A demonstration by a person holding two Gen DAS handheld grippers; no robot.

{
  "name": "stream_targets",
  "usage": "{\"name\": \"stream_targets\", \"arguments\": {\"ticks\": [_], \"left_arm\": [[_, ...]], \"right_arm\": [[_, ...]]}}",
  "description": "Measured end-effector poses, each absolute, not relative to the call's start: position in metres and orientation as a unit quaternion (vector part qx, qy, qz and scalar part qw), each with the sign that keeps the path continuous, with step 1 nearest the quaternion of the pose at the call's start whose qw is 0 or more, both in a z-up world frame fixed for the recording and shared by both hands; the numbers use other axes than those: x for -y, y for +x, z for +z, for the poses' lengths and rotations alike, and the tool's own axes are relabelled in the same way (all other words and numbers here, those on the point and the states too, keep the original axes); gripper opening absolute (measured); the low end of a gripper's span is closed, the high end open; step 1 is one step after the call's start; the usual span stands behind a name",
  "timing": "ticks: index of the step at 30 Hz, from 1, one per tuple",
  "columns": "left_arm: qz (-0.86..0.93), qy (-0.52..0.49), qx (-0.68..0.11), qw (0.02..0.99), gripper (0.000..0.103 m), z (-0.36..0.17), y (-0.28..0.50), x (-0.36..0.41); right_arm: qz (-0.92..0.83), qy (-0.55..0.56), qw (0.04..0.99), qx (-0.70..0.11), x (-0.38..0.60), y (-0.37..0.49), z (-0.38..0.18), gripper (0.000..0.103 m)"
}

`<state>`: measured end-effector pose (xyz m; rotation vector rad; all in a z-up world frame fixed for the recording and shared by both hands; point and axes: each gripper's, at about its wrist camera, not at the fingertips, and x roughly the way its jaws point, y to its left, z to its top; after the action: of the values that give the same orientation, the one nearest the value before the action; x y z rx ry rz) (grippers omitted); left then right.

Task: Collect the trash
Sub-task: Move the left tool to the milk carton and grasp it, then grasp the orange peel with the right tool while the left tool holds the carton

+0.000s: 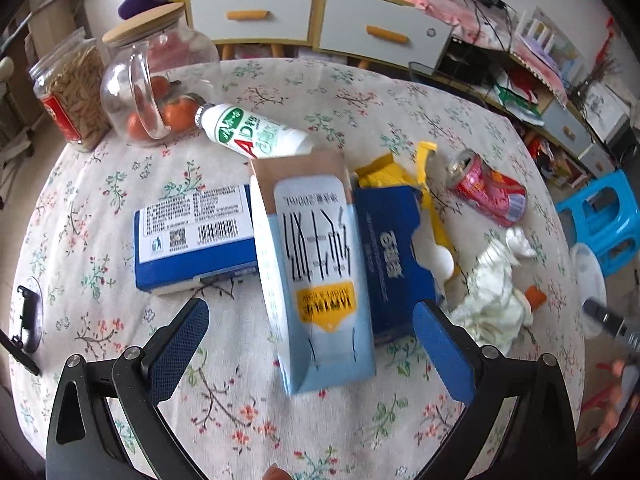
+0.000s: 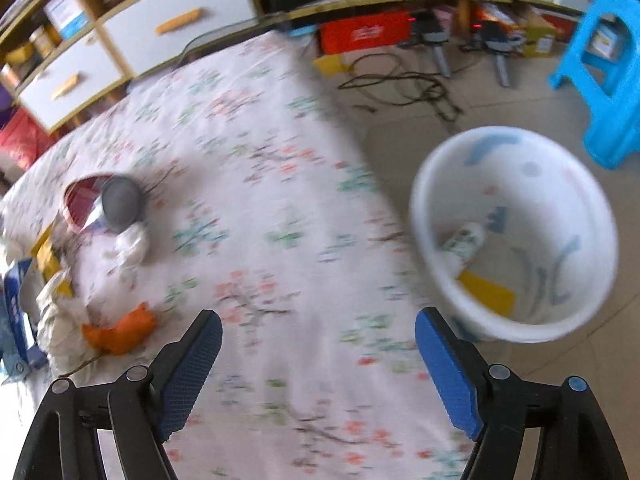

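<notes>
Left gripper (image 1: 310, 334) spread over light, crushable carton (image 1: 320, 264); squeeze mid-body gently. Right gripper (image 2: 318, 344) spread, empty.

Soft, even daylight; right wrist view heavily motion-blurred, left mostly sharp, both bowed with dark fisheye corners.

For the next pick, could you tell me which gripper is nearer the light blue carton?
Left gripper: open around the light blue carton. Right gripper: off by the bin.
</notes>
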<state>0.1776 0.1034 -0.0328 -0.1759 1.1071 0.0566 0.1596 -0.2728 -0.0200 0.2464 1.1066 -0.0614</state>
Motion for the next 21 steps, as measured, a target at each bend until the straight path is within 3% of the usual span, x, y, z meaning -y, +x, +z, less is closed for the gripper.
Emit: {"name": "stream_targets", "arguments": {"ticks": [5, 7, 10, 12, 21], "left_arm": [[0.027, -0.092, -0.524, 0.846, 0.102, -0.038, 0.190, -0.113], [0.022, -0.101, -0.526, 0.844, 0.096, -0.042, 0.193, -0.117], [0.011, -0.115, -0.533, 0.838, 0.079, -0.047, 0.196, -0.121], [-0.006, -0.133, -0.539, 0.832, 0.061, -0.051, 0.196, -0.124], [-0.010, -0.145, -0.517, 0.844, 0.061, -0.034, 0.176, -0.137]], "right_arm": [[0.015, 0.088, 0.837, -0.540, 0.224, 0.171, -0.030, 0.083], [0.027, 0.081, 0.835, -0.543, 0.211, 0.173, -0.033, 0.083], [0.040, 0.072, 0.832, -0.548, 0.195, 0.178, -0.038, 0.083], [0.045, 0.069, 0.830, -0.551, 0.187, 0.181, -0.041, 0.083], [0.072, 0.071, 0.820, -0.564, 0.162, 0.190, -0.050, 0.083]]}}
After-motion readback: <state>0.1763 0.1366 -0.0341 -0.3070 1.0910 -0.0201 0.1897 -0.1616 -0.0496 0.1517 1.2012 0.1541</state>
